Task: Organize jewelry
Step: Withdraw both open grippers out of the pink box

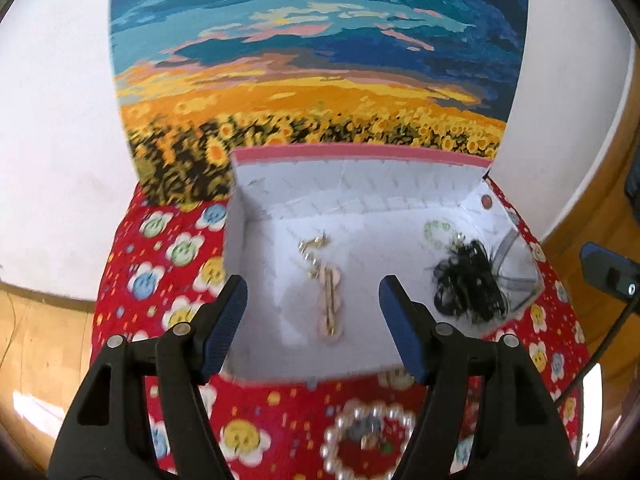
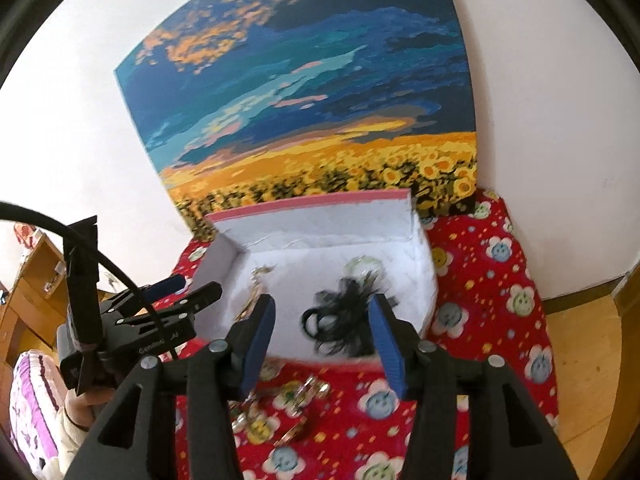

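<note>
**Both tools empty over the open box**

Our left tool point(image 1: 312, 328) stands with its jaws apart and nothing between the pads; through the gap, at the centre of its frame, we see a pink and gold hair clip point(image 1: 329, 308) lying on the white floor of the jewelry box point(image 1: 256, 356). Our right tool point(image 2: 322, 344) is likewise parted and holds nothing, with a tangle of black hair ties point(image 2: 340, 320) framed between its fingers inside the same box.

We judge that we are between placements: some pieces are in, others wait on the red flowered cloth point(image 1: 168, 264). The next move calls for dropping toward a loose piece on the cloth, closing on it gently, and carrying it over the box's near wall.

The left view alone shows a pearl ring-shaped piece point(image 1: 370, 440) at the lower middle, on the cloth just before the box, and a green bead bracelet point(image 1: 438, 234) in the box at the right. The right view alone shows a scatter of gold pieces point(image 2: 298, 404) on the cloth at its lower middle, and the left tool from the side at the left edge. A sunflower painting point(image 2: 312, 92) stands behind the box.
</note>
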`<action>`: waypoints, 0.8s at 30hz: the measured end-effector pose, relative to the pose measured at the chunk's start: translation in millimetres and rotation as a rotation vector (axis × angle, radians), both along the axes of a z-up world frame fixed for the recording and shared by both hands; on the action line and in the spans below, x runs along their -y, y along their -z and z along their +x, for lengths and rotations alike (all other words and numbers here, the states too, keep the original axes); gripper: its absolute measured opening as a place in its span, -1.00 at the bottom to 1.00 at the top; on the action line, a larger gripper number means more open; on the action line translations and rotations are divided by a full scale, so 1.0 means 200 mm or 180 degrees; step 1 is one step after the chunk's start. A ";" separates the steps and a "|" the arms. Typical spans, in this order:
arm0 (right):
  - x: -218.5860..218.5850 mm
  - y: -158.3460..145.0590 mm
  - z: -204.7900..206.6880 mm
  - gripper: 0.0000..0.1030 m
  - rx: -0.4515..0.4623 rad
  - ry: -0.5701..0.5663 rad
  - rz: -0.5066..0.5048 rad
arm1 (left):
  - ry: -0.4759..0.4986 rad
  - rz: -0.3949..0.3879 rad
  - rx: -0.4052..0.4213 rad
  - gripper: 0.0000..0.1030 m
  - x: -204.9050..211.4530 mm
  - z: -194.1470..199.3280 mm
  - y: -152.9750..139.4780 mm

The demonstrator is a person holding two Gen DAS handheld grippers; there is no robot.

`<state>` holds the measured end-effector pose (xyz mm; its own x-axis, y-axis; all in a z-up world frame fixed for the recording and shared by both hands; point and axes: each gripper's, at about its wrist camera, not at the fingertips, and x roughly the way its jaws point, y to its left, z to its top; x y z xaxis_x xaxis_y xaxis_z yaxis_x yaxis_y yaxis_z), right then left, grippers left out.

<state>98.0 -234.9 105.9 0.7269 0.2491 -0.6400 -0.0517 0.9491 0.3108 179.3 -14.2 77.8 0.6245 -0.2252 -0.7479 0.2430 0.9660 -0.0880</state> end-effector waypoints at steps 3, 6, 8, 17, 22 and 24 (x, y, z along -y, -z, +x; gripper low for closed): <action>-0.04 0.02 -0.07 0.09 0.0014 -0.0038 -0.0009 | -0.0070 -0.0038 -0.0047 0.29 -0.06 -0.09 0.01; -0.08 0.06 -0.13 0.09 -0.0003 -0.0076 -0.0028 | -0.0137 -0.0098 -0.0081 0.29 -0.12 -0.18 0.03; -0.11 0.09 -0.17 0.10 -0.0026 -0.0097 -0.0055 | -0.0184 -0.0107 -0.0114 0.29 -0.16 -0.24 0.05; -0.21 0.35 -0.22 0.11 -0.0423 -0.0232 -0.0095 | -0.0367 0.0077 -0.0258 0.29 -0.30 -0.41 0.15; -0.24 0.46 -0.23 0.24 -0.0545 -0.0269 -0.0049 | -0.0448 0.0099 -0.0308 0.29 -0.37 -0.46 0.18; -0.26 0.48 -0.23 0.28 -0.0549 -0.0286 -0.0074 | -0.0486 0.0123 -0.0328 0.29 -0.39 -0.47 0.19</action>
<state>51.5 -183.3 9.7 0.5815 0.2918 -0.7595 -0.0843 0.9501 0.3004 85.7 63.9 40.0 0.5688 -0.1036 -0.8159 0.0849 0.9941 -0.0671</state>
